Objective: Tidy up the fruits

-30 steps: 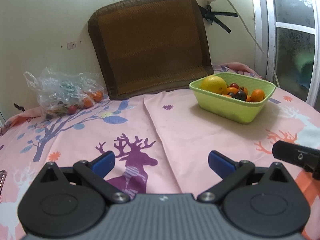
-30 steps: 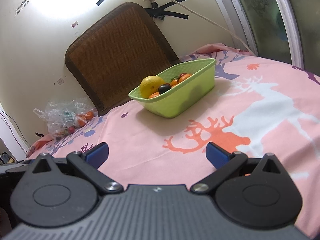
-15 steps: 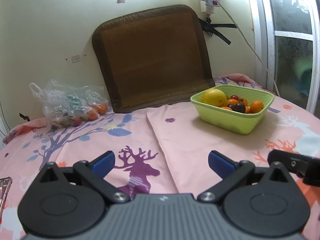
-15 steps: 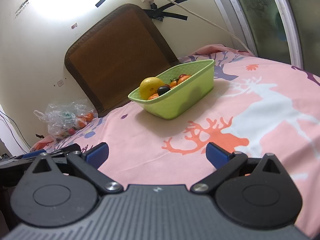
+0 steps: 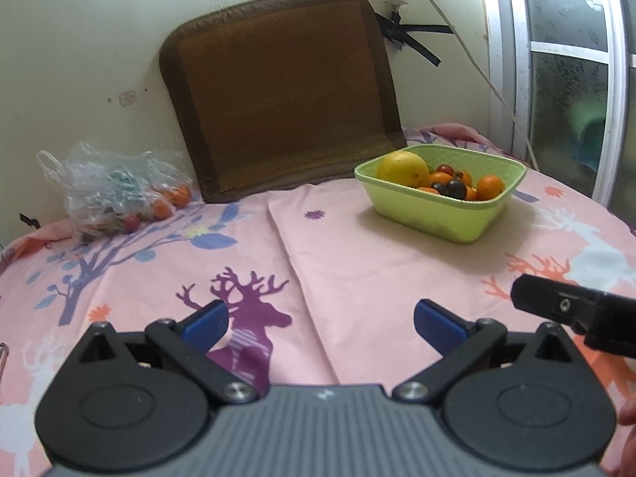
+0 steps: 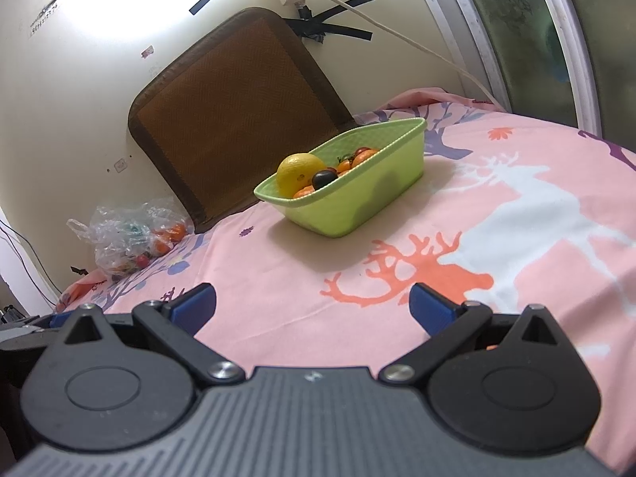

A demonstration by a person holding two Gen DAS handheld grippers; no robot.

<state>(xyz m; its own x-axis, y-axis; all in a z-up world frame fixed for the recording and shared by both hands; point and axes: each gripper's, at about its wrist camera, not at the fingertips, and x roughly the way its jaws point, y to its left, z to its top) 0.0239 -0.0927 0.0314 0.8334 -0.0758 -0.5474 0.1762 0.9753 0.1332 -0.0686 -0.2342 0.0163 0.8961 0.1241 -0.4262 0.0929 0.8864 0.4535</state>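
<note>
A light green basket (image 5: 445, 214) (image 6: 357, 206) sits on the pink deer-print cloth and holds a big yellow citrus (image 5: 402, 168) (image 6: 299, 173), small oranges (image 5: 489, 187), a dark plum (image 5: 455, 188) (image 6: 324, 179) and red cherry tomatoes. A clear plastic bag (image 5: 115, 190) (image 6: 131, 234) with more small oranges and tomatoes lies at the far left by the wall. My left gripper (image 5: 321, 320) is open and empty, well short of both. My right gripper (image 6: 312, 304) is open and empty too, with the basket ahead of it. Part of the right gripper's body shows at the left view's right edge.
A brown woven mat (image 5: 278, 91) leans on the wall behind the basket. A power strip with a white cable (image 5: 449, 24) hangs above it. A window frame (image 5: 556, 59) stands at the right. The cloth (image 5: 318, 238) has a raised fold down its middle.
The left gripper has pulled back and risen a little, so basket and bag look smaller. The right gripper has barely shifted. Both stayed open.
</note>
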